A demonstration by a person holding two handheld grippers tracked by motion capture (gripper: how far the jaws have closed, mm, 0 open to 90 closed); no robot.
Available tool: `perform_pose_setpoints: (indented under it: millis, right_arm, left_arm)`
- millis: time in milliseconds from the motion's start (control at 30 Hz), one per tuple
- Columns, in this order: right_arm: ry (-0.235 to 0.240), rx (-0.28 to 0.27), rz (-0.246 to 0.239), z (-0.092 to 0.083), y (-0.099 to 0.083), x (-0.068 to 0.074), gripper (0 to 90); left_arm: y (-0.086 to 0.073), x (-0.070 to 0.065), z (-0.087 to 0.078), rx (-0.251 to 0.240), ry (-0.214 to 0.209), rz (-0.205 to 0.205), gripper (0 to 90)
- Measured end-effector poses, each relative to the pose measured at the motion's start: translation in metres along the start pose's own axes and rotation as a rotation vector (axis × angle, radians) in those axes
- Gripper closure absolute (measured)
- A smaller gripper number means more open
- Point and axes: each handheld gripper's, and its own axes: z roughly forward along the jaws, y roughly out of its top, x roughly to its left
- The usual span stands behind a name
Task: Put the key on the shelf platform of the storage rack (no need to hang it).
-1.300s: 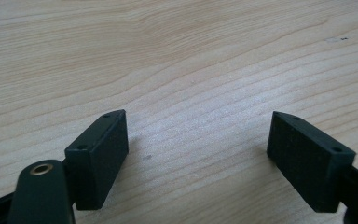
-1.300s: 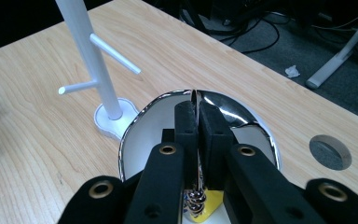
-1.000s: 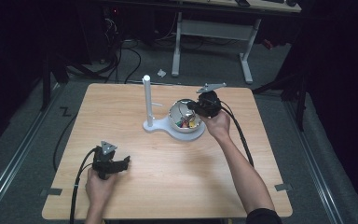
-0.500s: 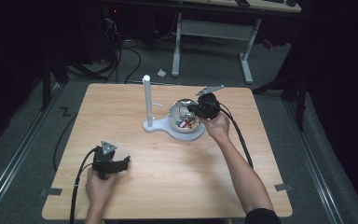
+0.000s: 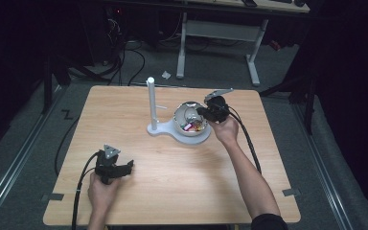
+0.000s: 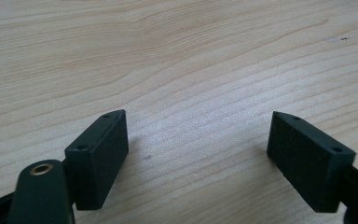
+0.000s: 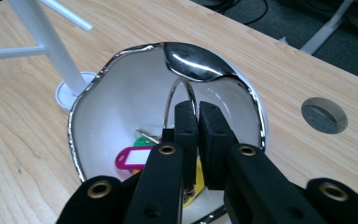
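A shiny metal bowl (image 5: 179, 115) with a white inside (image 7: 102, 107) stands on the base of a white peg stand (image 5: 150, 103). My right gripper (image 5: 202, 112) reaches over the bowl's right rim, its jaws (image 7: 198, 106) shut on a thin wire key ring (image 7: 179, 86). Below the jaws, inside the bowl, show a pink key tag (image 7: 133, 157), a green one (image 7: 142, 140) and something yellow (image 7: 199, 179). My left gripper (image 5: 127, 166) rests near the table's front left, open (image 6: 198, 126), with bare wood between its pads.
The white post (image 7: 51, 46) with thin side pegs rises just left of the bowl. A round cable hole (image 7: 324, 114) sits in the wooden table (image 5: 182, 182) to the right of the bowl. Cables trail from both grippers. Desk legs stand on the floor behind the table.
The right hand has shifted only slightly at the bowl's rim. The left hand and its gripper have stayed put.
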Motion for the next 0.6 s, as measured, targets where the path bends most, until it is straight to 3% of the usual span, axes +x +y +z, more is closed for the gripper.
perform_pose_setpoints:
  millis: [233,333,600]
  right_arm:
    - [-0.024,0.004,0.016,0.001,-0.002,-0.004,86.3]
    - [-0.037,-0.005,0.027,0.0,-0.003,-0.007,77.4]
    - [-0.042,-0.048,0.052,-0.017,-0.008,-0.013,69.5]
  left_arm:
    - [0.0,0.0,0.0,0.0,0.0,0.0,20.9]
    - [0.0,0.0,0.0,0.001,-0.001,0.0,20.9]
    - [0.0,0.0,0.0,0.001,-0.001,0.0,20.9]
